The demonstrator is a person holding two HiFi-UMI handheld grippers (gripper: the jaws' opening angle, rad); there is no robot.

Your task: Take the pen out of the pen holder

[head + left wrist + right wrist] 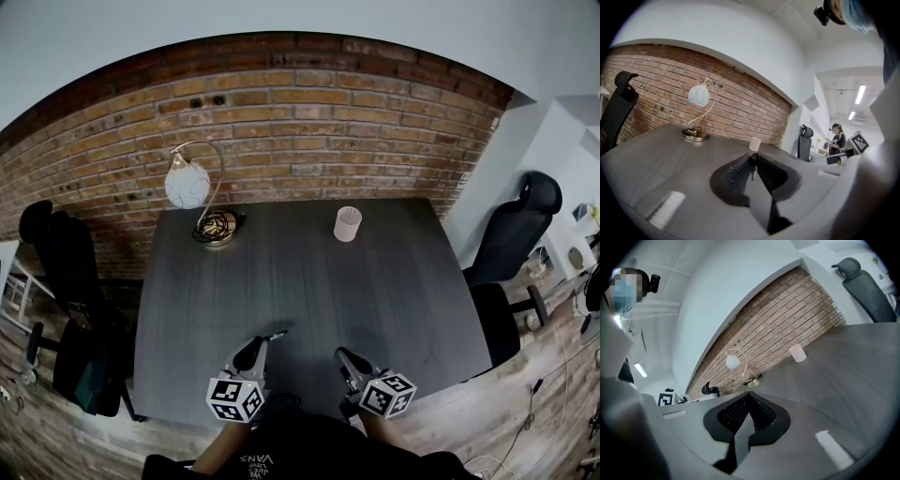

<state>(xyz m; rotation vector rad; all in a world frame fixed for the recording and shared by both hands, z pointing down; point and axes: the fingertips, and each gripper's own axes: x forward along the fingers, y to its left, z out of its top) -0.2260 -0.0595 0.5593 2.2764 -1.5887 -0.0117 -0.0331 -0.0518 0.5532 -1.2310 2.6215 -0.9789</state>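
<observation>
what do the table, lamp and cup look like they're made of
Table: dark grey wood or wood-look laminate with a matte finish; straight grain lines show.
Lamp: thin curved stem and base in shiny brass-coloured metal, with a white globe shade, probably frosted glass.
Cup: pale and slightly see-through, likely plastic or frosted glass; too small to tell.

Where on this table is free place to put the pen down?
The table is bare across its wide middle, between the lamp, the pen holder and the near edge, and along its right side. Only the back left, round the lamp, is crowded.
</observation>
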